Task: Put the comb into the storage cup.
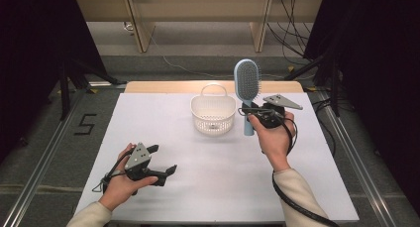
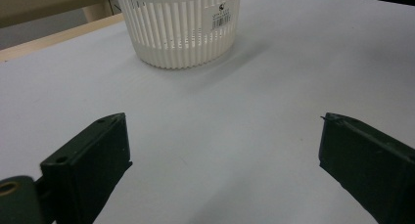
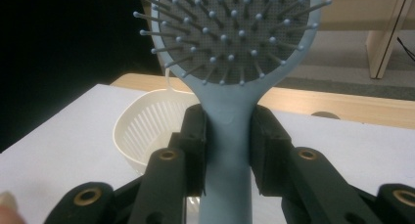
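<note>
on the right half of the bench point(image 1: 148, 113), right gripper point(image 1: 253, 113) clamped on the handle of a blue hairbrush point(image 1: 246, 83), fingers point(image 3: 193, 136) pressing both sides of the handle. held upright, bristle head up, standing just beside the right rim of the white basket point(image 1: 213, 115). near the front left, left gripper point(image 1: 161, 162) low over the white top, fingers point(image 2: 93, 155) spread wide, holding nothing. broad bare stretch between left gripper and basket; basket set toward the far edge, well away from either side edge.
</note>
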### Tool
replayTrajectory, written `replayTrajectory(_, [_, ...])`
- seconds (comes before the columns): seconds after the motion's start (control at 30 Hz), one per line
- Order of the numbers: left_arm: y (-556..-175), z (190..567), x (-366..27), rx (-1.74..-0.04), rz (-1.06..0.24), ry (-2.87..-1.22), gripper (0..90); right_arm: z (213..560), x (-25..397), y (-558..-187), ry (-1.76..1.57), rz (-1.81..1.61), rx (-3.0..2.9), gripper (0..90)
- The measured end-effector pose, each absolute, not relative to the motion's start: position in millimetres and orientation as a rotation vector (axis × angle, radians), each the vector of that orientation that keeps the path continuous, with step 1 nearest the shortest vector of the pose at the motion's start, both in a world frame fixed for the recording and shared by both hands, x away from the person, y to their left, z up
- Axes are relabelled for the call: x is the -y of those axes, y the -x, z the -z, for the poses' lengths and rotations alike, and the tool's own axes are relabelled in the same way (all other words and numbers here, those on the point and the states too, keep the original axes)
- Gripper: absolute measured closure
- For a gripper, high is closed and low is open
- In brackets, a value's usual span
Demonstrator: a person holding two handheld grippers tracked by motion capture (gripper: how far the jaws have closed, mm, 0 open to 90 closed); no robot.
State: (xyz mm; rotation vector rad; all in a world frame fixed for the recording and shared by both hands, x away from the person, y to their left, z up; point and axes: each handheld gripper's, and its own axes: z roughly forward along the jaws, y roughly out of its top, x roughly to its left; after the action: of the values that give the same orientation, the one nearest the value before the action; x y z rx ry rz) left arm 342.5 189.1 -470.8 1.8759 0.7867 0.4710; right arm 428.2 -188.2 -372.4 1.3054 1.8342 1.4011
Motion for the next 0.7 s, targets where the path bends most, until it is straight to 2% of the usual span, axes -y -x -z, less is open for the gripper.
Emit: replayTrajectory(0.7, [-342.5,470.7,-189.1,-0.787,-0.468,-1.878,4.5,369.7,182.9,-434.5,-1.305,-1.410,-1.832,70.8])
